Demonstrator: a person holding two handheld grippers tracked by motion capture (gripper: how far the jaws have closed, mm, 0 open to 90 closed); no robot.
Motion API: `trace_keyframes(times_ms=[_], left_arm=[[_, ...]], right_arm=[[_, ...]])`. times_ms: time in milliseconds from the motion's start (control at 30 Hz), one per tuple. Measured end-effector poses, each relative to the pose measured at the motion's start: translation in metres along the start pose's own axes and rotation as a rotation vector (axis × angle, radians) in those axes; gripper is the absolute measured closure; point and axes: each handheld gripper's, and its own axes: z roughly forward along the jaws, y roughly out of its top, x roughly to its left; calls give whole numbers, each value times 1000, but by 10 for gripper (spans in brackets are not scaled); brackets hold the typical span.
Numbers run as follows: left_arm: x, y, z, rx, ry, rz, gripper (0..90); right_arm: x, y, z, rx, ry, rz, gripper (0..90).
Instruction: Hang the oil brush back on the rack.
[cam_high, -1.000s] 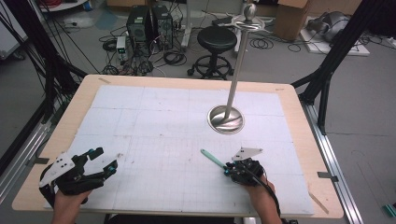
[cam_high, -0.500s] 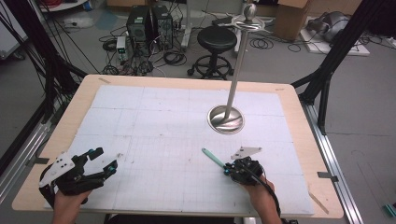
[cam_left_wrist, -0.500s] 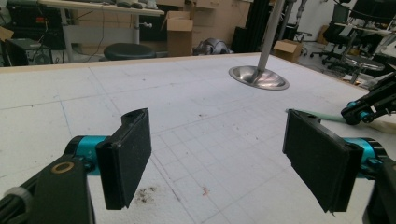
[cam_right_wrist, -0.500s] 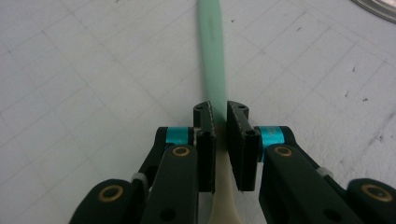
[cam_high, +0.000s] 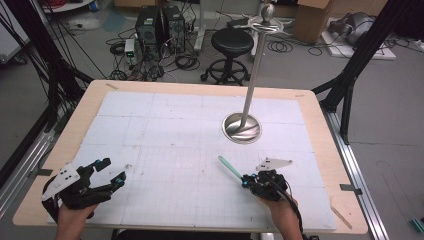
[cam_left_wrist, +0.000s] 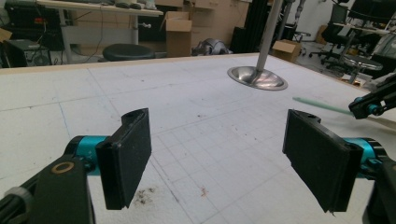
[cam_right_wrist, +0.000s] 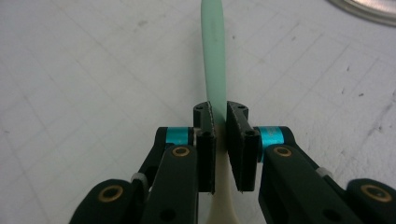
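Note:
A thin pale green stick (cam_high: 230, 167) points toward the table's middle from my right gripper (cam_high: 246, 181), near the front right of the white mat. In the right gripper view the right gripper (cam_right_wrist: 219, 114) is shut on the stick (cam_right_wrist: 214, 56). Its jaws have just been closing, and both pads now press the stick's flat sides. A cream part of the stick runs back under the jaws. My left gripper (cam_high: 112, 172) rests at the front left and stands open (cam_left_wrist: 219, 140) with nothing between its pads. From there the stick (cam_left_wrist: 322, 106) shows far to the right.
A round steel base (cam_high: 242, 127) with a tall metal pole (cam_high: 252, 75) stands right of the mat's centre, beyond the stick. The gridded white mat (cam_high: 165, 135) covers the wooden table. A stool and cables lie behind the far edge.

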Motion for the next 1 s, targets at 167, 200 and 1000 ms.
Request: trace_keyframes(times_ms=[167, 200, 1000], left_arm=[[-2, 1, 2, 11, -19, 10, 263], [-3, 2, 2, 10, -28, 11, 268], [-59, 66, 63, -9, -480, -2, 307]], right_arm=[[4, 1, -15, -101, 75, 25, 822], [6, 2, -18, -118, 88, 27, 822], [48, 26, -32, -323, 349, -88, 820]])
